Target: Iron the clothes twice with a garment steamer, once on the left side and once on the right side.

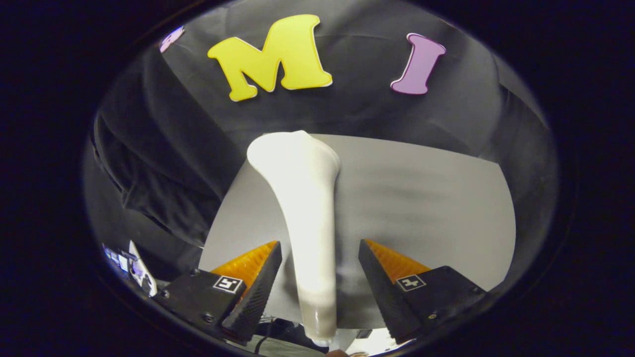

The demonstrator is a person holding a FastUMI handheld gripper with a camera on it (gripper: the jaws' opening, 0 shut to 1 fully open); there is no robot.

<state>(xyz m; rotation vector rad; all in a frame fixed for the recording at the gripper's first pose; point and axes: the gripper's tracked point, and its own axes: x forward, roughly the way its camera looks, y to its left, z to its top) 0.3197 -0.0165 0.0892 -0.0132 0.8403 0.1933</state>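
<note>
Standing between spread fingers of gripper (pixel 320 258), untouched: white steamer (pixel 305 208).

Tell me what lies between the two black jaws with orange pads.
In the gripper view, the white plastic garment steamer stands between them, gaps on both sides, on the grey table.

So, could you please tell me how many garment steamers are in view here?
1. The white garment steamer stands between the open gripper jaws, neither touching it, its head over the grey table. The dark clothes hang beside it; more could be hidden.
</note>
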